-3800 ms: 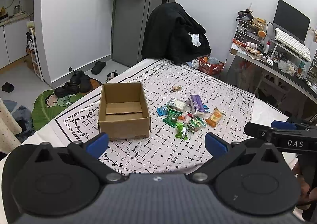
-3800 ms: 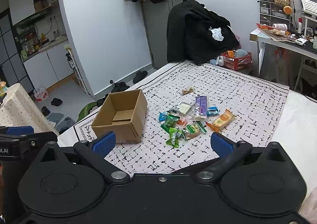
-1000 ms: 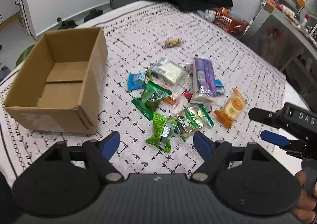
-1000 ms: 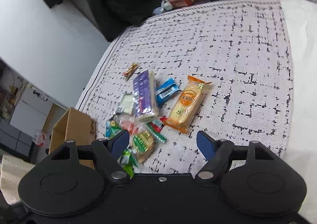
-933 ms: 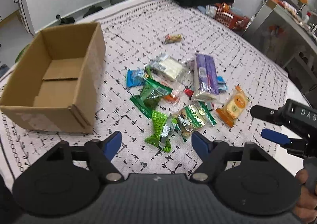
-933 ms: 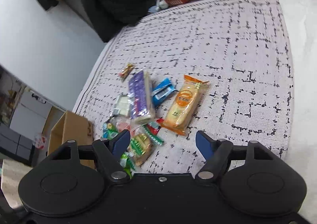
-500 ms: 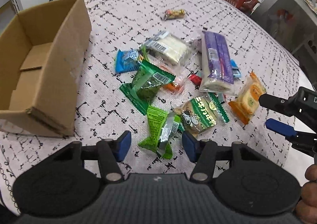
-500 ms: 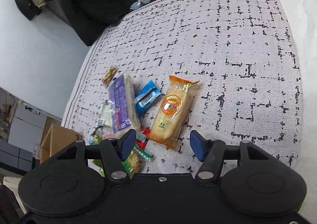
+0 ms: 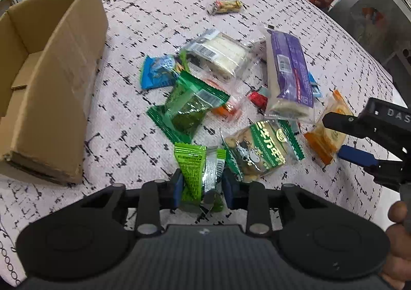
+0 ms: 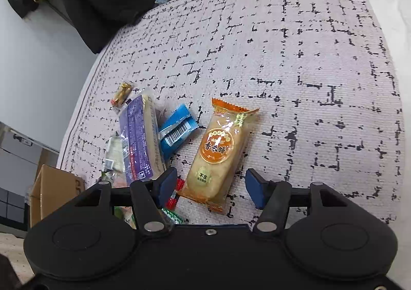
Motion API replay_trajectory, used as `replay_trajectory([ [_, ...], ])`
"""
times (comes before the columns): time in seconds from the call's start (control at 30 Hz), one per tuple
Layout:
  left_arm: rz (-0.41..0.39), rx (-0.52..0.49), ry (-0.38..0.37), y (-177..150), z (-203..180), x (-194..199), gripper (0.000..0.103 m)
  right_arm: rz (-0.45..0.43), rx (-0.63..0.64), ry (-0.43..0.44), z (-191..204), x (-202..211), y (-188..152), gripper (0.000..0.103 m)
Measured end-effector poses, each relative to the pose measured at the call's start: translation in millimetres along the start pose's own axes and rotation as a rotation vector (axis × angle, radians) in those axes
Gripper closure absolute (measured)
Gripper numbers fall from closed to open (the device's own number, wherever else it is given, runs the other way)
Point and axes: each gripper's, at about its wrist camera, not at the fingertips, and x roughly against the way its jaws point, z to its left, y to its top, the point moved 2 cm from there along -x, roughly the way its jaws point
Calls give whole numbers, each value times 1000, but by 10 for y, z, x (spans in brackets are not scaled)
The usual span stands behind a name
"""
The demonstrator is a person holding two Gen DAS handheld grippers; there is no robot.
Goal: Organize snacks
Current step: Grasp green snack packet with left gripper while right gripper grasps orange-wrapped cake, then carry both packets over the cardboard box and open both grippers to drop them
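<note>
1. The tabletop (image 9: 143,15) under its black-and-white patterned cloth fills both views, and the open cardboard box (image 9: 59,79) stands at the left edge of the left wrist frame, well apart from the snack pile in the middle.
2. The purple-wrapped bar (image 9: 287,74) lies in the centre right of that frame, its long axis running from upper frame to lower frame. It is part of a tight heap, so I would guess a careless lift could drag neighbours along.
3. The orange pastry pack (image 10: 218,153) sits low and central in the right wrist frame, its long axis near vertical with the crimped top tipped toward upper right. The right gripper (image 10: 210,186) has its fingers spread apart on either side of the pack's lower end, not yet pressing it. A red-striped candy lies just beside the left finger and could get pinched in too.
4. The light green packet (image 9: 197,174) is at the bottom centre of the left wrist frame, long axis upright. The left gripper (image 9: 201,187) has its fingers closed against its sides. The foil looks crumpled and slick, so it may slip out on the way to the box.
</note>
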Motion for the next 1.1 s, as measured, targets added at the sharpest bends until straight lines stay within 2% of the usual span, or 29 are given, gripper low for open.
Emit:
replay_trajectory([
  [0.1, -10, 0, 12, 13, 16, 53, 72, -3, -9, -17, 18, -59, 2, 45],
  [0.13, -13, 0, 7, 15, 23, 79, 73, -4, -5, -25, 33, -84, -13, 48],
  [0.17, -16, -2, 7, 16, 27, 104, 73, -6, 3, -34, 51, -103, -29, 61],
  [0.2, -20, -2, 5, 18, 33, 127, 73, -3, 8, -41, 62, -112, -47, 65],
  [0.3, -33, 9, -10, 29, 50, 222, 73, -14, -4, -32, 68, -92, -88, 67],
  [0.43, -62, 3, -20, 40, 45, 363, 73, -83, -13, -27, 84, 75, -113, 67],
  [0.67, -112, 7, -37, 60, 96, 594, 73, -113, -16, 8, 164, 404, -124, 68],
  [1.1, -203, 39, -59, 119, 372, 1038, 73, -149, 85, 67, 691, 718, -328, 69],
])
